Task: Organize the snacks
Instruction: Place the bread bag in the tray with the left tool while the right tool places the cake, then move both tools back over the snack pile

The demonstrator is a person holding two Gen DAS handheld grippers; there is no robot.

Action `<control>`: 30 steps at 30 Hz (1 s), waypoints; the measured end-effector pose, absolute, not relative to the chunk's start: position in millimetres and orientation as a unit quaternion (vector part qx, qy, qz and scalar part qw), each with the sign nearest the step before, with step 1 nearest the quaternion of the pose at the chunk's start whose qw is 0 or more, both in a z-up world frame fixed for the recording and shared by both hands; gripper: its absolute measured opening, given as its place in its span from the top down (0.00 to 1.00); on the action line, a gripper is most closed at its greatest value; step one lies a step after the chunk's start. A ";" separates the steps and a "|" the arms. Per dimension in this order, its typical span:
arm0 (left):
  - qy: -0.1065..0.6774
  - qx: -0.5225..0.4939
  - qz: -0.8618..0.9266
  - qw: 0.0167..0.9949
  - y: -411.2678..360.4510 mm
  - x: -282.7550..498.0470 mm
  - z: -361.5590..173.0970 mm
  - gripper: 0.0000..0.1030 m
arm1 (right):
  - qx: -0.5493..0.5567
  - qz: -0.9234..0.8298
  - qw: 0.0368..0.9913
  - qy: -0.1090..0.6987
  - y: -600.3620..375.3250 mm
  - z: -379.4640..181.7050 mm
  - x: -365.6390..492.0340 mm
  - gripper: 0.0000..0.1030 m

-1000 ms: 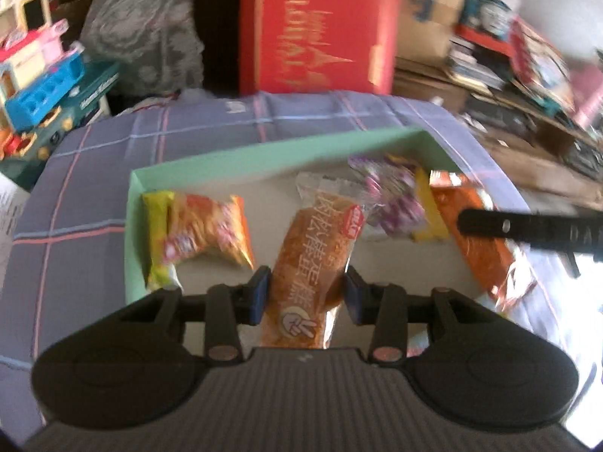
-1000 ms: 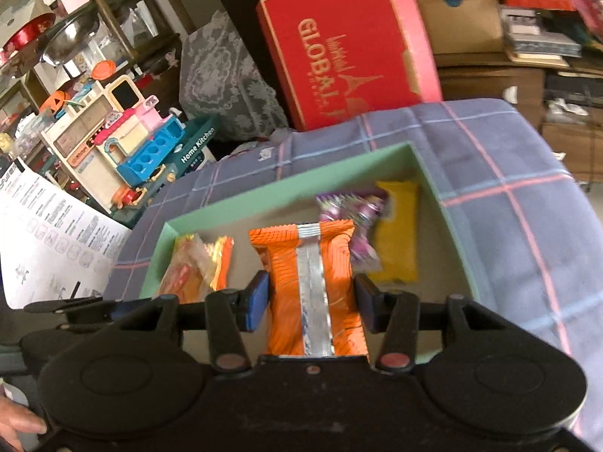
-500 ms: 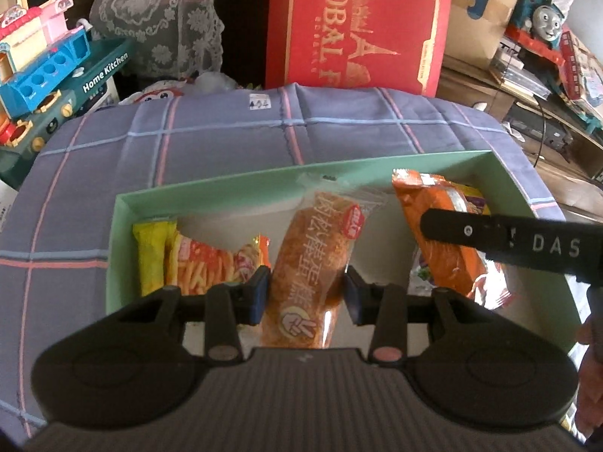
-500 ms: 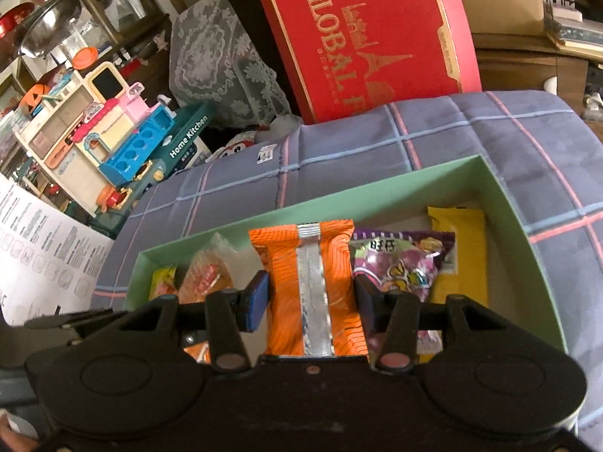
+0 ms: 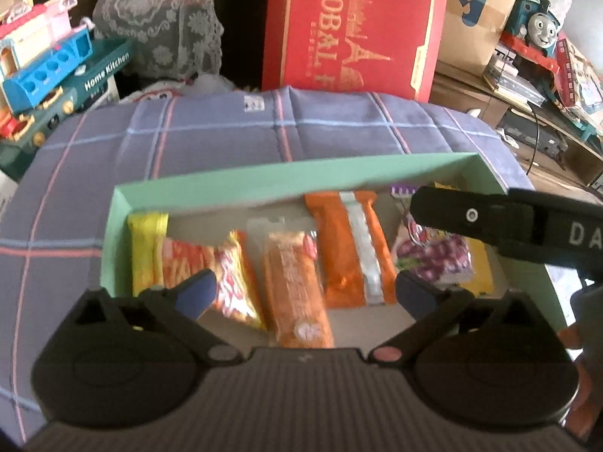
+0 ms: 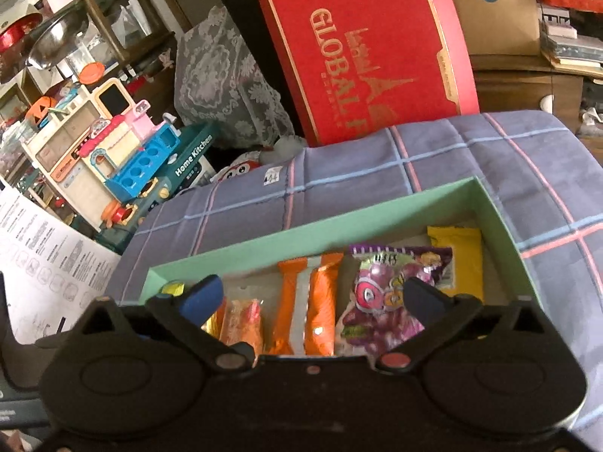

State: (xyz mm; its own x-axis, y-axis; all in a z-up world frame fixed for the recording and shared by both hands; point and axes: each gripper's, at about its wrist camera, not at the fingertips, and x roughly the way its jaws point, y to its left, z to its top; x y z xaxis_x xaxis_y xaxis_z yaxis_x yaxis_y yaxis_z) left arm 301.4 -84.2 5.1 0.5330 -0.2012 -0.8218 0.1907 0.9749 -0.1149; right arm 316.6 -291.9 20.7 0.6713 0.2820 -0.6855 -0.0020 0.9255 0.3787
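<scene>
A pale green box (image 5: 264, 184) lies on the plaid cloth with several snack packs in a row. My left gripper (image 5: 303, 292) hangs over its near side with jaws opening wide; the clear-wrapped bread stick (image 5: 297, 278) lies between the pads, touched by neither. My right gripper (image 6: 312, 297) is opening too, and the orange pack with a silver stripe (image 6: 309, 301) rests in the box between its spread pads. One of the right gripper's fingers (image 5: 471, 214) reaches in over the purple candy pack (image 5: 437, 256). The orange pack (image 5: 350, 252) lies just right of the bread stick.
A yellow pack (image 5: 145, 248) and a red-orange pack (image 5: 188, 260) fill the box's left end; a yellow pack (image 6: 459, 260) lies at its right end. A red gift box (image 5: 354, 30) stands behind the table, toy kitchen boxes (image 6: 124, 158) to the left.
Both grippers opened from a grip: the left let go of the bread stick, the right let go of the orange pack. Both packs now lie side by side in the box.
</scene>
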 end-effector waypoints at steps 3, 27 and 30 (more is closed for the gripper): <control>0.474 -0.006 -0.111 0.873 -82.6 289.7 7.3 0.00 | 0.168 0.083 0.897 0.401 -292.2 25.4 304.8 0.00; 0.493 0.002 -0.120 0.862 -64.0 147.1 3.1 0.00 | 0.167 0.062 0.893 0.413 -327.4 32.1 150.9 0.00; 0.500 0.008 -0.116 0.858 -67.1 139.7 -9.7 0.00 | 0.175 0.054 0.888 0.422 -335.6 22.3 137.0 0.00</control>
State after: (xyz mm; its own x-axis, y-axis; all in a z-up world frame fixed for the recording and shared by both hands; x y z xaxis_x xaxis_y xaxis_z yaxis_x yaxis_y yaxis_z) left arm 139.7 -67.1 -9.7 0.4735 -0.1920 -0.8596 0.2079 0.9727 -0.1028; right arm 137.0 -335.6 22.3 0.6385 0.2443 -0.7298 0.0509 0.9328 0.3568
